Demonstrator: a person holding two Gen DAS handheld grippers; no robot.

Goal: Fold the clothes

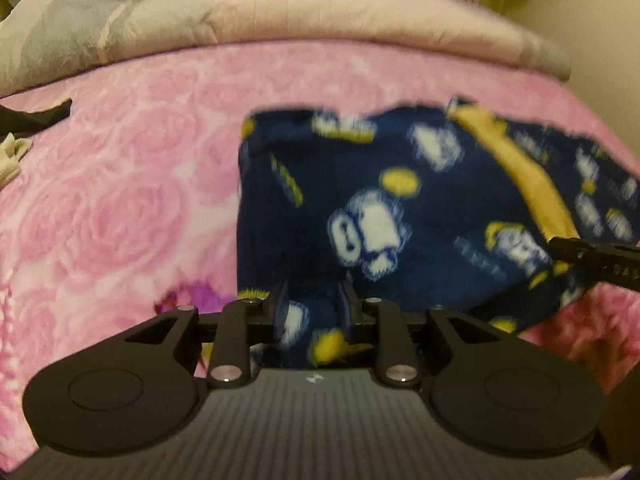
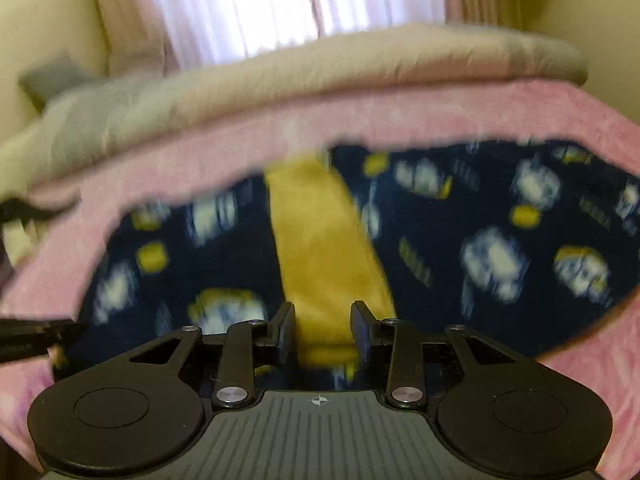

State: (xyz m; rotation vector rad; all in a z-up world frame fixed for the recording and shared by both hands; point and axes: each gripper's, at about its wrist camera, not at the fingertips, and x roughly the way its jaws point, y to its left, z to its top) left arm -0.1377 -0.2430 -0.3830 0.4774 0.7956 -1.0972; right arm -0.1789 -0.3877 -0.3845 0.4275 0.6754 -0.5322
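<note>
Nearest each lens, black two-finger grippers bite into a navy fleece garment [image 1: 400, 208] printed with white and yellow cartoon figures: the left gripper [image 1: 312, 312] has its jaws clamped on the near navy edge, the right gripper [image 2: 323, 330] on the garment's yellow band [image 2: 324, 248]. It lies blurred over the pink rose-patterned bed blanket [image 1: 120, 200], a beige folded quilt [image 1: 320, 12] beyond.
</note>
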